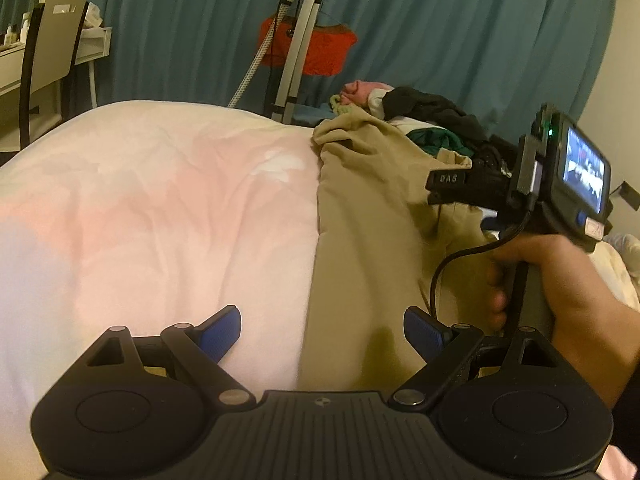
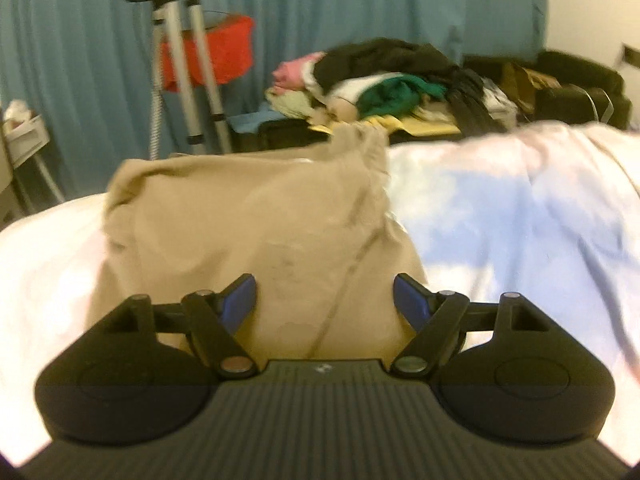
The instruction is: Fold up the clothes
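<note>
A beige garment [image 1: 368, 216] lies on the pale pink bedcover [image 1: 160, 208], folded with a straight left edge. My left gripper [image 1: 322, 330] hovers open over that edge, its blue pads [image 1: 222, 334] apart and holding nothing. In the left wrist view the right gripper body [image 1: 520, 184], held by a hand [image 1: 560, 280], hangs above the garment's right part. In the right wrist view the beige garment [image 2: 256, 232] fills the middle. My right gripper [image 2: 324, 300] stands open just above its near part, with only cloth below the gap. That view is blurred.
A heap of mixed clothes [image 2: 384, 88] lies beyond the bed's far edge. A metal stand [image 1: 296, 52] with a red item [image 1: 312, 48] is in front of the teal curtain [image 1: 460, 32]. A chair [image 1: 52, 52] and white desk [image 1: 16, 68] stand at the far left.
</note>
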The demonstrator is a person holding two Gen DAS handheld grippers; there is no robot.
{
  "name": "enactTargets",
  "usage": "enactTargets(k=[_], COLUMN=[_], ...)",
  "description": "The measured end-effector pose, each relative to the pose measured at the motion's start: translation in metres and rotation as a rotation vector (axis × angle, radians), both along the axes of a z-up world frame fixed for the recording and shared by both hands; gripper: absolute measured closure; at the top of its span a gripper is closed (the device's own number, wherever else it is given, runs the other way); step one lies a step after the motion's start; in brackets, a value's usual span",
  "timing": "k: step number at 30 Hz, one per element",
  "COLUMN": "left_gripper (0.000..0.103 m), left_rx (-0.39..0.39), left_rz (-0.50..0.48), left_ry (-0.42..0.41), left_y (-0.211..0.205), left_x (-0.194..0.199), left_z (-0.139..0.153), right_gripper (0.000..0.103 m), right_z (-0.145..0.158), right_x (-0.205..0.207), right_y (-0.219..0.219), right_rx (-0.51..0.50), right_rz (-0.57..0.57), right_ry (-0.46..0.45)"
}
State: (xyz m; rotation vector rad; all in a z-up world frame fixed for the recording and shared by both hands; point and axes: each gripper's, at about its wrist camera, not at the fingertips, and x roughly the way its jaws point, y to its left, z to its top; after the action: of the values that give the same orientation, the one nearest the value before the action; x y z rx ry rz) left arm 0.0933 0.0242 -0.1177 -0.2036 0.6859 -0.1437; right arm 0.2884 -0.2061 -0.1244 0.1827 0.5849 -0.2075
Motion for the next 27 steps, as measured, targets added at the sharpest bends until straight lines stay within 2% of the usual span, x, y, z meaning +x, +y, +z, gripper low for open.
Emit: enactTargets(k=[5,10,15,19,22,27], left_gripper=[0.013,0.013,0.013,0.013,0.013,0.013], left_rx=[-0.018,-0.033,-0.026,-0.012,-0.007,-0.048], left_rz=[-0.004,-0.018,-0.049,-0.1,-0.156,-0.179], left_ry=[0.011,0.025,0.024,0.04,0.059,0.118], left_y=[0.002,0.001,-0.003,-0.005,-0.005,0.013], left_x=[0.003,0.003,0.0,-0.008,-0.022,-0.057], left_z=[0.0,-0.001,0.0,0.005,0.013,0.022], right_gripper=[0.026,0.026,0.026,0.026,0.026,0.026], right_z=[-0.009,-0.008,0.004,0.017,0.023,0.013], right_x=[-0.009,-0.048,-0.12,-0.19,-0.247,-0.313], right_y=[-0.033,-0.06,-0.071,-0.064,-0.052,-0.05], right_rx=[0.061,0.131,0.238,0.304,0.352,0.496], right_rz=[-0.146,-0.164,-0.096,-0.02,0.07,0.109], right_ry=[0.019,0.019,0.033,0.113,0.167,0.183])
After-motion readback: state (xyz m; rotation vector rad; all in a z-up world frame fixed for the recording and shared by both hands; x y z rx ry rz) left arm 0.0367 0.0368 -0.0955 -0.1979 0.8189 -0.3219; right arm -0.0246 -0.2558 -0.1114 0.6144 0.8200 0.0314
